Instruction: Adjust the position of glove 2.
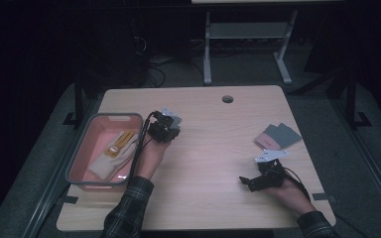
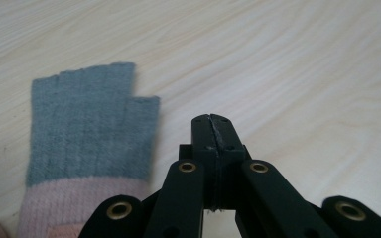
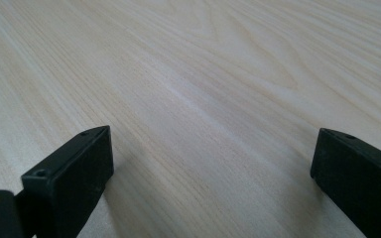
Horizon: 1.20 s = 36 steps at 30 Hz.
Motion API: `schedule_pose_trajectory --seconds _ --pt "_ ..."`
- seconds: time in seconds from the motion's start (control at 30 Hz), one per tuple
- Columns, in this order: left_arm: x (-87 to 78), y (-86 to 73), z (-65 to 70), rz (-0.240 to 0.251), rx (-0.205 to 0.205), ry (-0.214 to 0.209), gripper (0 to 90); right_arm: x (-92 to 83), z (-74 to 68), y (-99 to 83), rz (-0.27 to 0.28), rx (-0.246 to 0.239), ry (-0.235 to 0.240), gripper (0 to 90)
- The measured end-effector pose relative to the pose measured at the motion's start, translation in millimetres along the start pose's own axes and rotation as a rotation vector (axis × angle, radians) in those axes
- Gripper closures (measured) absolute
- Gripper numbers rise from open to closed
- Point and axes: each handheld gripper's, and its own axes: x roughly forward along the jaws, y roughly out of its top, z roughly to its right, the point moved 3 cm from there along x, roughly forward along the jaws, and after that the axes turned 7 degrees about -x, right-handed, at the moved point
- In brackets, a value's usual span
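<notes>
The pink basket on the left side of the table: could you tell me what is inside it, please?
Inside the pink basket lies a cream glove with a yellow-fingered glove on it. Whatever lies beneath them is covered.

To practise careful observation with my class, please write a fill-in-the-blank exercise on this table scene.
1. The left gripper has its jaws ___, with nothing between them.
2. The jaws of the right gripper stand ___ above bare wood.
3. The pink bin holds a cream and yellow ___.
4. The grey glove beside the left gripper has a ___ cuff.

Missing words: shut; open; glove; pink
</notes>
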Motion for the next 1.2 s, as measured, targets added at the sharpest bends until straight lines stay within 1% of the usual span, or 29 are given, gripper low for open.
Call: schedule_pose_trajectory --seconds 0.1,0.27,0.37,0.4,0.47,0.53,0.67,0.7,0.73,0.77,0.8,0.83,0.87,1.0,1.13,1.2 --pt "10.1 1.4 -7.8 -0.003 -0.006 0.046 89.7 0.0 0.1 0.0 0.001 -0.001 0.0 2.8" --pt "24.3 5.4 -16.7 -0.017 -0.01 0.105 89.7 -0.1 -0.2 -0.1 -0.001 0.003 0.0 2.8" --pt "31.1 8.2 -20.5 -0.018 -0.028 0.114 89.6 -0.1 -0.2 0.0 -0.001 0.003 0.0 2.8" --pt "33.1 9.0 -22.2 -0.016 -0.025 0.12 89.7 0.0 -0.1 0.0 -0.001 0.001 0.0 2.8" --pt "39.3 9.0 -25.3 -0.032 -0.035 0.122 89.6 -0.2 -0.3 -0.1 -0.003 0.005 0.0 2.8" --pt "46.4 7.2 -28.2 -0.055 -0.029 0.132 89.6 0.0 -0.1 0.0 -0.001 0.001 0.0 2.8" --pt "56.5 1.6 -33.0 -0.084 -0.058 0.104 89.7 0.0 -0.1 0.0 0.0 0.001 0.0 2.8" --pt "58.4 0.1 -32.9 -0.089 -0.06 0.097 89.7 0.0 -0.1 0.0 0.0 0.001 0.0 2.8" --pt "58.7 -0.4 -32.4 -0.08 -0.054 0.093 89.7 -0.2 -0.4 -0.1 -0.003 0.006 0.0 2.8" --pt "58.6 -0.8 -31.5 -0.081 -0.061 0.083 89.7 -0.1 -0.1 0.0 -0.001 0.002 0.0 2.8" --pt "58.5 -1.0 -30.2 -0.082 -0.067 0.067 89.7 -0.2 -0.3 -0.1 -0.002 0.005 0.0 2.8" --pt "58.2 -1.3 -28.8 -0.086 -0.063 0.055 89.7 -0.2 -0.4 -0.1 -0.003 0.006 0.0 2.8" --pt "58.1 -1.9 -26.7 -0.084 -0.06 0.05 89.7 -0.2 -0.3 -0.1 -0.003 0.005 0.0 2.8" --pt "56.7 -5.8 -17.0 -0.081 -0.052 0.005 89.7 0.0 -0.1 0.0 0.0 0.001 0.0 2.8" --pt "54.5 -10.4 -3.3 -0.082 -0.022 -0.028 89.7 -0.2 -0.4 -0.1 -0.003 0.006 0.0 2.8" --pt "54.0 -12.5 4.9 -0.077 -0.018 -0.049 89.7 0.0 0.0 0.0 0.0 0.0 0.0 2.8"
